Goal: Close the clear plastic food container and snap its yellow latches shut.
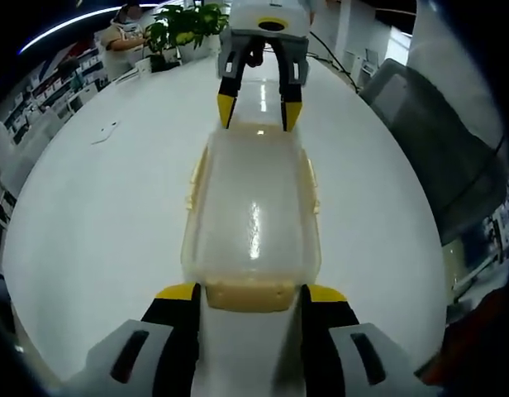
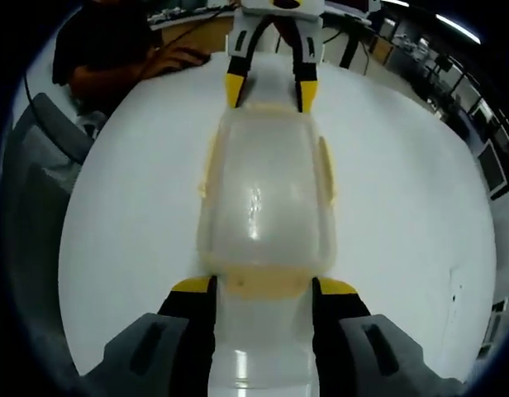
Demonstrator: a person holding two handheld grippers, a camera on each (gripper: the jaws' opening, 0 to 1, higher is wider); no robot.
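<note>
White and round, the table (image 1: 89,215) carried the box (image 1: 253,219) near its middle, lid already on. In the left gripper view, the left gripper (image 1: 250,291) had its jaws apart around the near end latch (image 1: 249,295), likely to press it down. The right gripper (image 1: 259,109) waited at the far end, jaws apart too.

In the right gripper view, the right gripper (image 2: 262,286) straddled its own latch (image 2: 261,284), and the left gripper (image 2: 271,93) faced it across the box (image 2: 265,198). Two ends held, so the box would not slide.

Bare white counter (image 1: 97,215) lies open either side of each tool (image 1: 253,291); the container (image 1: 253,217) spans the gap between them.
</note>
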